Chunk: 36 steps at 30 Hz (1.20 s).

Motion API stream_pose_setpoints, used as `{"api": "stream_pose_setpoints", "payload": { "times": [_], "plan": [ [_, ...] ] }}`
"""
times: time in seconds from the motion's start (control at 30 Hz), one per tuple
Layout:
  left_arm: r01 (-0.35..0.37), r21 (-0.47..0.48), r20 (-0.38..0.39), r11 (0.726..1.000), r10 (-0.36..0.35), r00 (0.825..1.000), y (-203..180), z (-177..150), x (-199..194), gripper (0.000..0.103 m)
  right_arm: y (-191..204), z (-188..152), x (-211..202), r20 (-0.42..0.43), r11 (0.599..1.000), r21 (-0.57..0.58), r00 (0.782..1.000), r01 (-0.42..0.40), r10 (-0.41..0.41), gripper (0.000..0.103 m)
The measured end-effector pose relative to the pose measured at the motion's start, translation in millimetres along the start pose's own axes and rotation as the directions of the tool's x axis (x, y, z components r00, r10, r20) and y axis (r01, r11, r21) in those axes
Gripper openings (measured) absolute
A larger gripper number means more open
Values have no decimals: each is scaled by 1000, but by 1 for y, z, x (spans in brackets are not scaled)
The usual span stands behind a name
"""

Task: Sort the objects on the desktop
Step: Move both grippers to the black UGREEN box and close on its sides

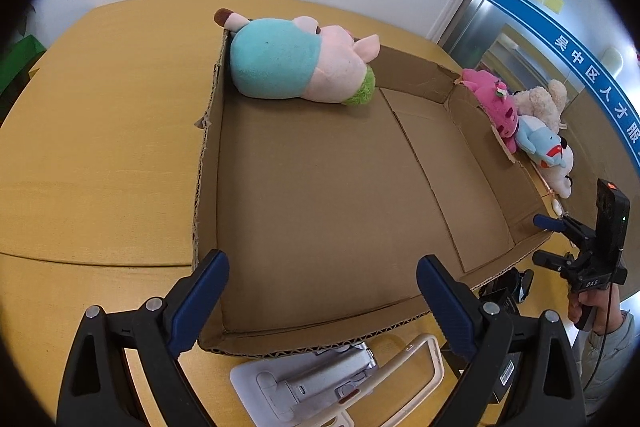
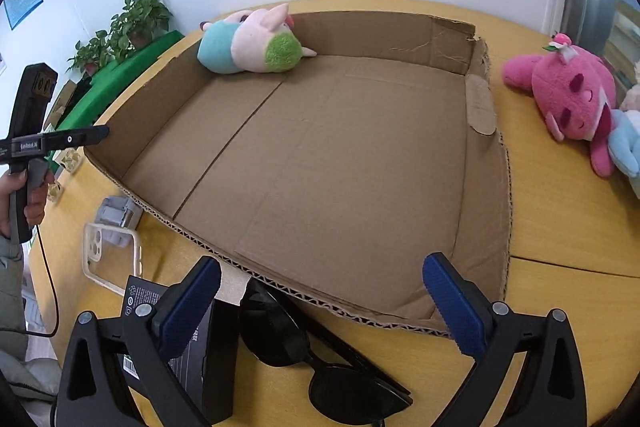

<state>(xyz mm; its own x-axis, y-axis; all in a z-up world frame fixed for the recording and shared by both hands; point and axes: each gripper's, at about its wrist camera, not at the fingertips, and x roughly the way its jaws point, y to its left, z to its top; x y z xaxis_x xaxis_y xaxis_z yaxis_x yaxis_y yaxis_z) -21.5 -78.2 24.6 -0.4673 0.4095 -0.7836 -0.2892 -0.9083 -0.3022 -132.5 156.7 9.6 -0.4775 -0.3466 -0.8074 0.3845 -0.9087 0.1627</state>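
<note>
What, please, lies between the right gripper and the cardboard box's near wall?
Black sunglasses lie there on the table, below the cardboard box; the right wrist view shows it.

The right tool (image 1: 548,241) reads "DAS"; the blue wall band (image 1: 592,75) carries "吴中区人才服".

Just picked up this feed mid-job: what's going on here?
A person holds two grippers over a cardboard tray on a wooden table. The left gripper and right gripper are both open and empty. One plush pig lies inside; a pink plush, sunglasses and a phone case wait outside.
</note>
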Motion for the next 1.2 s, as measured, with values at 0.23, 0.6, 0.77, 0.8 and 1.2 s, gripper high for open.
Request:
{"api": "stream_pose_setpoints", "payload": {
  "times": [0.23, 0.6, 0.77, 0.8, 1.2],
  "plan": [
    [-12, -4, -5, 1000, 12, 1000, -1, 1, -5, 95, -1, 2, -24, 92, 1000, -12, 996, 19, -18, 102],
    [-179, 136, 440, 974, 102, 892, -77, -11, -112, 96, 37, -3, -113, 366, 980, -150, 928, 134, -71, 103],
    [-130, 156, 473, 979, 41, 880, -98, -23, -124, 99, 43, -18, -118, 352, 976, -194, 936, 103, -29, 103],
    [-121, 150, 468, 981, 38, 883, -100, -27, -121, 99, 44, -23, -116, 338, 976, -200, 941, 82, -10, 103],
    [263, 81, 81, 961, -270, 960, -107, -89, -28, 99, 46, -110, -36, 3, 953, -181, 969, -243, 248, 103]
  ]
}}
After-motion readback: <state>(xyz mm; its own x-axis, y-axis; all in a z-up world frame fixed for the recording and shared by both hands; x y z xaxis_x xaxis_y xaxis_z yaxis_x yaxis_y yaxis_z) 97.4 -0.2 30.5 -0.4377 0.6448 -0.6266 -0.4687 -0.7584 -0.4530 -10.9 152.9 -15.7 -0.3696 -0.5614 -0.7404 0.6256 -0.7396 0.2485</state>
